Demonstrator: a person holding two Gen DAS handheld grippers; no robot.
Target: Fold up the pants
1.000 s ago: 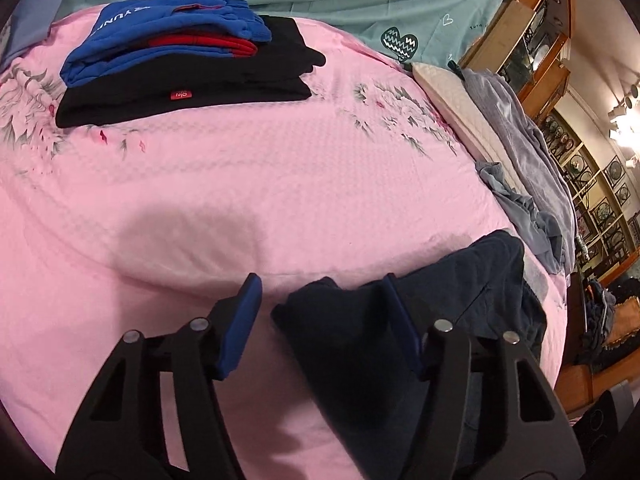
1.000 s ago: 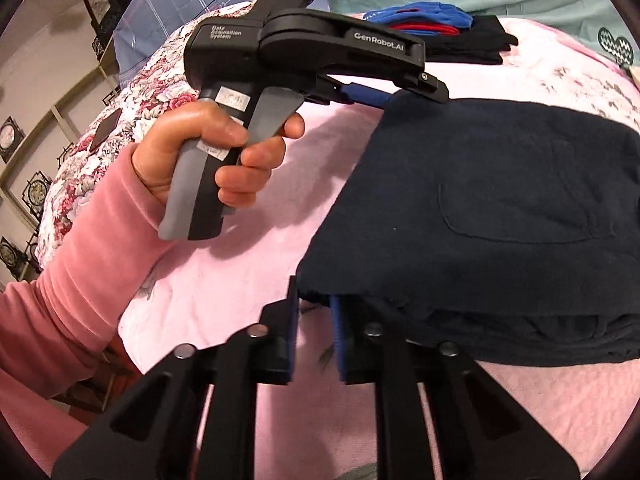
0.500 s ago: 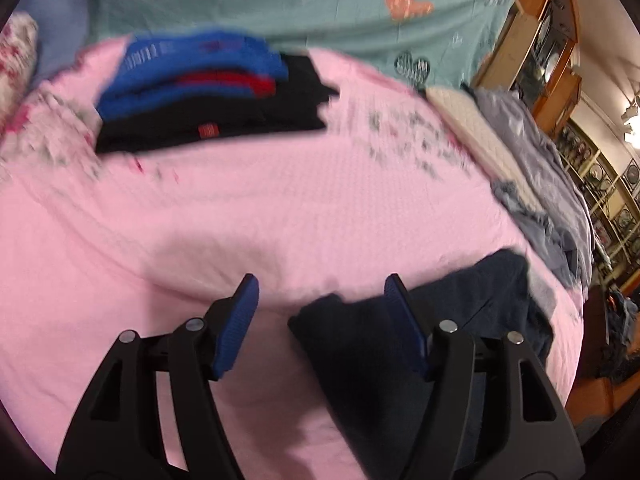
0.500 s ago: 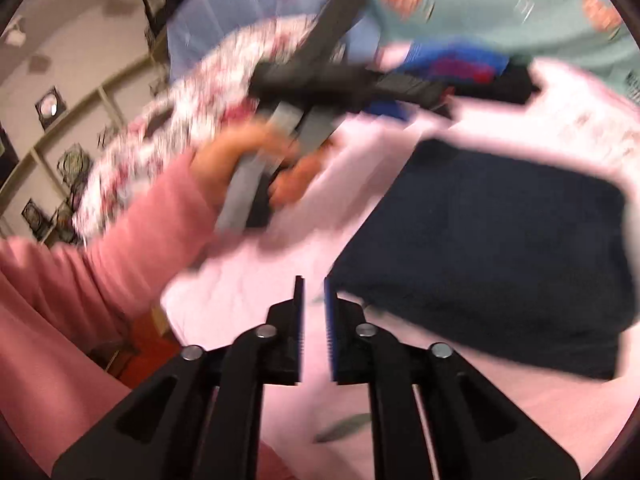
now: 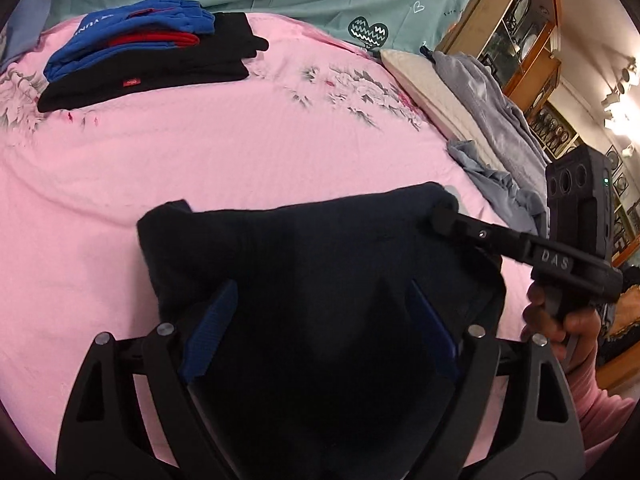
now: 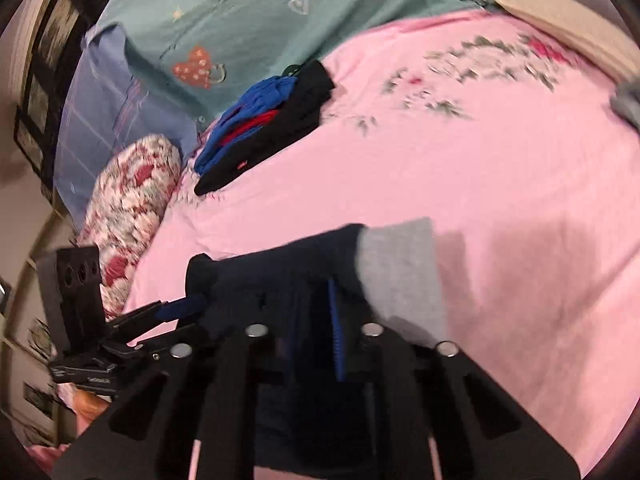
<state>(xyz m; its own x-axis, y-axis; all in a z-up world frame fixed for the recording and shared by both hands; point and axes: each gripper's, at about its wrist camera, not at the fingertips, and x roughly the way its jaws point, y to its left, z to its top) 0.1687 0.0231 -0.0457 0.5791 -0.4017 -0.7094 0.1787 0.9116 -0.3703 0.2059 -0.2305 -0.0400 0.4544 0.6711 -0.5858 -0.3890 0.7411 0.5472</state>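
Slippage risk at right tool point(image 6: 316, 304), clamped on one corner of the folded dark navy soft-fabric pants point(image 5: 320, 248): thin bite, heavy layers, one tug enough to spoil the fold. Left tool point(image 5: 322, 320) gapes wide, straddles the pants, grips nothing. Pants seemingly raised off pink floral bed sheet point(image 5: 240, 140).
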